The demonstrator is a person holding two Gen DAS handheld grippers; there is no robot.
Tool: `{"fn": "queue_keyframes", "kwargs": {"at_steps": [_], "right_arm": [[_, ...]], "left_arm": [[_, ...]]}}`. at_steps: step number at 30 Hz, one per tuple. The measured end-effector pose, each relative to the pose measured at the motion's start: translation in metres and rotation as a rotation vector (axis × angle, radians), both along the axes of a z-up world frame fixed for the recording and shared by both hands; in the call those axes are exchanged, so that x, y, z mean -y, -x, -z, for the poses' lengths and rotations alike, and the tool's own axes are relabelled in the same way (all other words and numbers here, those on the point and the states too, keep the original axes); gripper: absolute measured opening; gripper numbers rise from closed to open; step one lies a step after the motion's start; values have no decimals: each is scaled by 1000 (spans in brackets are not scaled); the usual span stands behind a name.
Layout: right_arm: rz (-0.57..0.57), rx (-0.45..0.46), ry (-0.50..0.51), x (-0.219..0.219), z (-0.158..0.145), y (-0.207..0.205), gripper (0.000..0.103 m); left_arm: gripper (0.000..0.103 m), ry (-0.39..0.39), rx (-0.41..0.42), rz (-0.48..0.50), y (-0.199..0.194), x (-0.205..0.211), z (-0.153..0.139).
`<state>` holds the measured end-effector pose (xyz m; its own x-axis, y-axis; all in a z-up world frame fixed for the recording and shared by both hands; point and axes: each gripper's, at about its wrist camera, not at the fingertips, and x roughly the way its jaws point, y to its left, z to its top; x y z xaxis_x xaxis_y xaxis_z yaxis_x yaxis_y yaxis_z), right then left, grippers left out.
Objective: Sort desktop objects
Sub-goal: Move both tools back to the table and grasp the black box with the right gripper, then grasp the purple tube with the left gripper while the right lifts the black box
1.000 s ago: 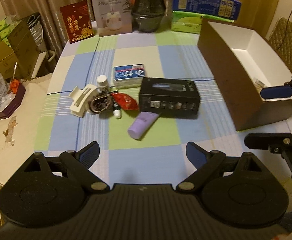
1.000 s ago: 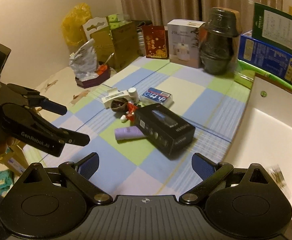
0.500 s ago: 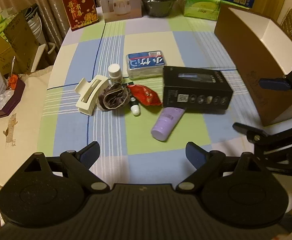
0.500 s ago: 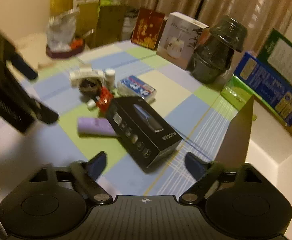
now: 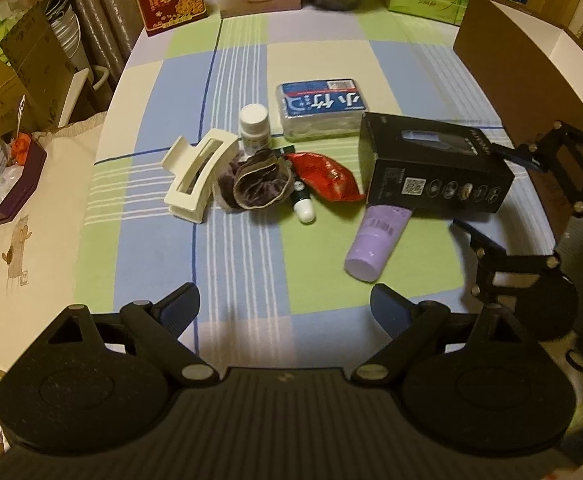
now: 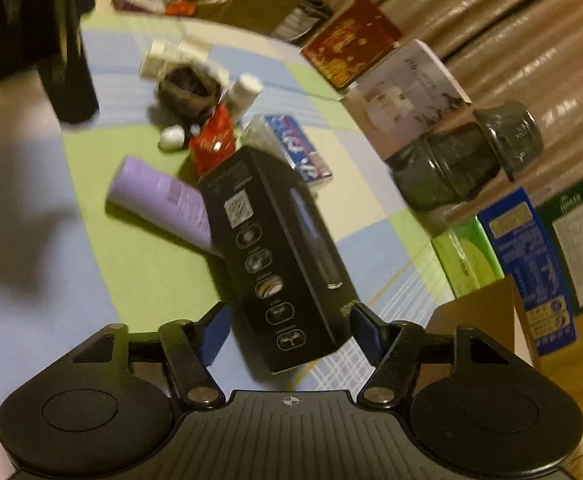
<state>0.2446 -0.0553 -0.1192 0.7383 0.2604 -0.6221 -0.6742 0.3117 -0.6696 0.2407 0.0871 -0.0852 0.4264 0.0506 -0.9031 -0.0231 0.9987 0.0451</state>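
We note right tool (image 6: 289,330) closing around black box (image 6: 279,256), purple tube (image 6: 159,200) alongside; left tool (image 5: 285,306) wide open, empty.

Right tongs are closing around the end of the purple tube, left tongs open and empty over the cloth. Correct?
Not quite. The right tongs are closing around the end of the black box, not the purple tube, which lies partly under the box's far end. The right wrist view shows this. The rest holds: the left tongs are open and empty over the checked cloth.
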Motion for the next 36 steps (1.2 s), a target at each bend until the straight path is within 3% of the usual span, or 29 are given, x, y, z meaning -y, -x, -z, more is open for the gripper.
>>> {"fn": "queue_keyframes", "kwargs": {"at_steps": [2,5,14,17,19,21,22,26,28,32,36], "right_arm": [[-12,46,25,-1,6,0,55],[28,11,-25,3,-2,-4,54],[425,-404,-406,46,-72,-48,53],[475,-459,-453,52,-85,-47,50],[504,-495,-462,54,-90,-45,41],[545,-546,-488,60,-91,-43,40],[548,-543,-486,62,-92,-41,40],[561,-546,-489,68,-94,-37,40],[569,-548,-494,72,-94,-35,40],[571,-553,-499,75,-93,-35,40],[562,-554,-494,73,-92,-36,41]], "left_arm": [[90,0,-4,0,1,-2,1],[90,-1,-5,1,1,-3,2],[85,0,14,101,-12,15,6],[77,9,23,168,-22,27,11],[72,8,31,212,-29,35,16],[69,-5,33,258,-36,46,22],[69,-16,29,278,-40,51,26],[52,-40,6,324,-53,66,43],[47,-39,0,325,-56,70,48],[28,-2,-4,299,-58,71,50],[27,42,-38,231,-53,66,48]]}}
